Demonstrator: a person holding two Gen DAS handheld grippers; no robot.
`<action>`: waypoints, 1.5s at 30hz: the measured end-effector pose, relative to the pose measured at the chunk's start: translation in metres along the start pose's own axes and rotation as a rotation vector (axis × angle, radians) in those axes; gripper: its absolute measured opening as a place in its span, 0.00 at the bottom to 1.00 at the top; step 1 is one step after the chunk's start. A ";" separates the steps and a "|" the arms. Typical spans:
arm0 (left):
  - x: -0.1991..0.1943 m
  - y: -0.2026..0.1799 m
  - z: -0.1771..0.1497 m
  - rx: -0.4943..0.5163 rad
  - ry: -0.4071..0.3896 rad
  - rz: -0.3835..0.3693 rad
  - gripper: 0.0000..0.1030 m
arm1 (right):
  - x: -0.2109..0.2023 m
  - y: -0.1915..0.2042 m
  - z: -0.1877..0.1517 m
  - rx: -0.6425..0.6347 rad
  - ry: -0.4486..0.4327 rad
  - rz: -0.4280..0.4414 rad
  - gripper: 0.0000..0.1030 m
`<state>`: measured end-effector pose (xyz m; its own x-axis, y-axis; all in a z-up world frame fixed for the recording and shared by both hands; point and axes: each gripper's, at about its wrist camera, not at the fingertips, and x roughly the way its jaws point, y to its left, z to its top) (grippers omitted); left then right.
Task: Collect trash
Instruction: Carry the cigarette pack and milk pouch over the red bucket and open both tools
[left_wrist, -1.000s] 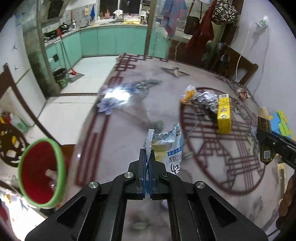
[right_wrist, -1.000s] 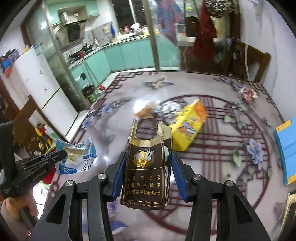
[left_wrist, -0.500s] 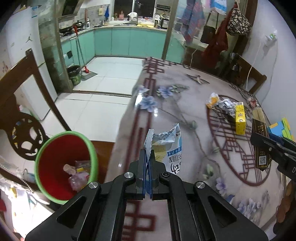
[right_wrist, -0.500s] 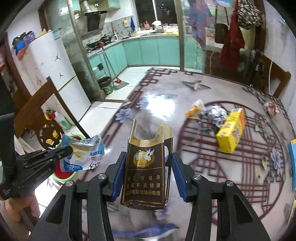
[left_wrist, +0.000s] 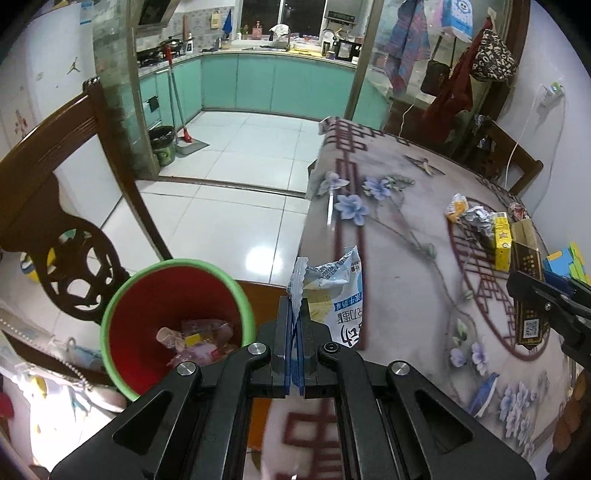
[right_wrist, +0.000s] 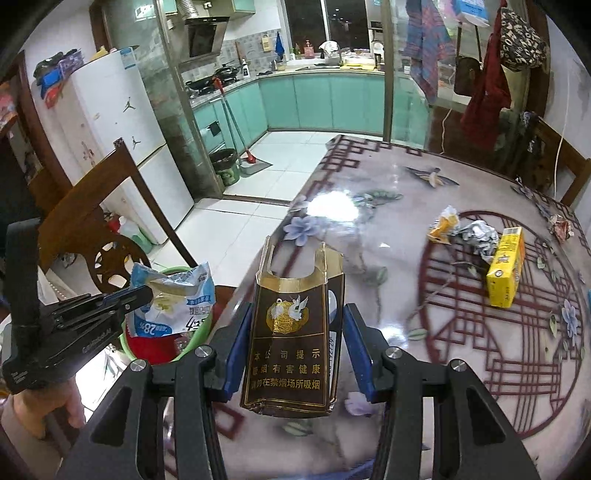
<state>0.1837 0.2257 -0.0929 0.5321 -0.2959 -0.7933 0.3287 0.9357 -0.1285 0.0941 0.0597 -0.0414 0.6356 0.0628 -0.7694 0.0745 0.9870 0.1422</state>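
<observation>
My left gripper (left_wrist: 294, 325) is shut on a torn white and blue snack bag (left_wrist: 338, 295), held at the table's left edge just right of a red bin with a green rim (left_wrist: 147, 306) that holds trash. The bag also shows in the right wrist view (right_wrist: 177, 302), above the bin (right_wrist: 162, 347). My right gripper (right_wrist: 295, 332) is shut on an empty brown and gold cigarette pack (right_wrist: 291, 343), held above the table; the pack also shows in the left wrist view (left_wrist: 528, 295). A yellow carton (right_wrist: 506, 273), crumpled foil (right_wrist: 476, 236) and an orange wrapper (right_wrist: 443, 225) lie on the table.
The floral table (right_wrist: 406, 206) fills the right side. A dark wooden chair (left_wrist: 62, 206) stands left of the bin. White tiled floor (left_wrist: 229, 192) leads to a kitchen with teal cabinets. A small red wrapper (right_wrist: 561, 225) lies at the table's far right.
Both grippers have moved left with their loads, from over the table towards its left edge. The red bin has come closer to the left gripper.
</observation>
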 end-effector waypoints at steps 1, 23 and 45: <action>0.000 0.003 0.000 -0.001 0.000 0.002 0.02 | 0.001 0.003 0.000 -0.003 0.001 0.000 0.45; 0.001 0.114 -0.016 -0.124 0.027 0.097 0.02 | 0.059 0.122 0.017 -0.118 0.052 0.108 0.45; 0.046 0.188 -0.016 -0.198 0.122 0.169 0.02 | 0.165 0.206 0.026 -0.260 0.182 0.254 0.45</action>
<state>0.2573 0.3916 -0.1631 0.4645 -0.1187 -0.8776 0.0782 0.9926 -0.0929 0.2348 0.2691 -0.1229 0.4607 0.3121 -0.8309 -0.2791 0.9396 0.1981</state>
